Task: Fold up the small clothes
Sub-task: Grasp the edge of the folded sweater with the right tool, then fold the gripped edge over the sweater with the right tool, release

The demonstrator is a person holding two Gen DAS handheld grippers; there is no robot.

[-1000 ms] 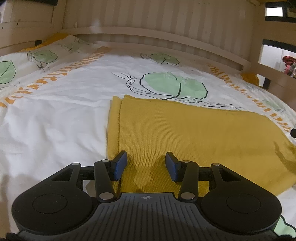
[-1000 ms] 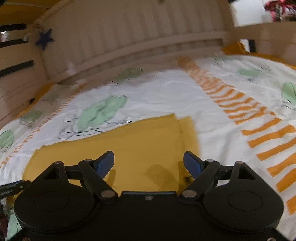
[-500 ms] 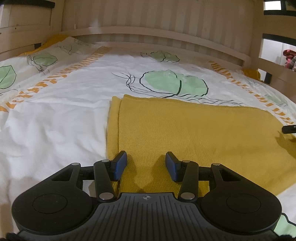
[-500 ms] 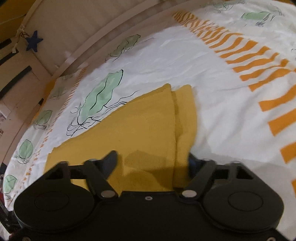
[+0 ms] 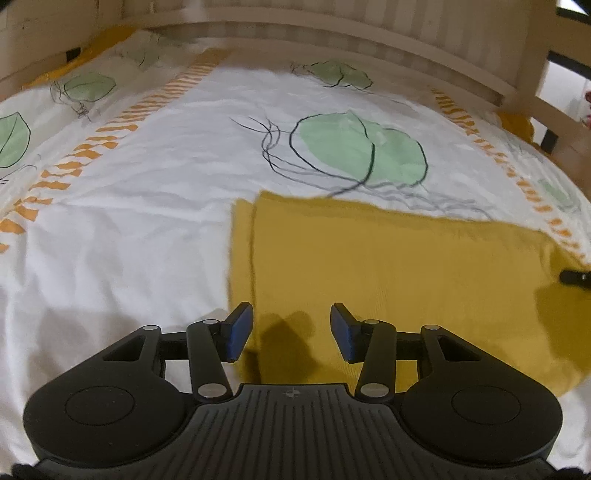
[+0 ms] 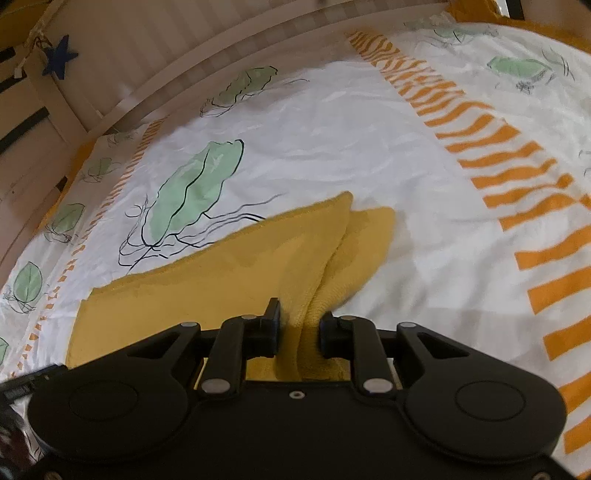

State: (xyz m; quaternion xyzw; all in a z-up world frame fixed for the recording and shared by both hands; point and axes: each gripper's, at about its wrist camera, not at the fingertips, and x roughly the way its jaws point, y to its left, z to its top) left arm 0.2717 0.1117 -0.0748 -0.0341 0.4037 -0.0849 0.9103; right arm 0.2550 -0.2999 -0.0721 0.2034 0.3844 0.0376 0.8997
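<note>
A mustard-yellow knit garment [image 5: 399, 266] lies flat on the bed, folded in layers. My left gripper [image 5: 291, 328] is open and empty, just above the garment's near left corner. My right gripper [image 6: 299, 328] is shut on the garment's right edge [image 6: 306, 295] and lifts both layers into a ridge. The rest of the garment [image 6: 207, 288] stays flat to the left. A tip of the right gripper [image 5: 576, 276] shows at the right border of the left wrist view.
The bed has a white cover [image 5: 147, 206] with green leaf prints and orange stripes [image 6: 517, 177]. A wooden slatted rail [image 5: 332, 33] runs along the far side. A blue star [image 6: 59, 57] hangs on the rail at the left.
My right gripper dropped onto the garment's right edge and closed on it, lifting the edge. My left gripper stayed open and tilted down a little over the left corner.
</note>
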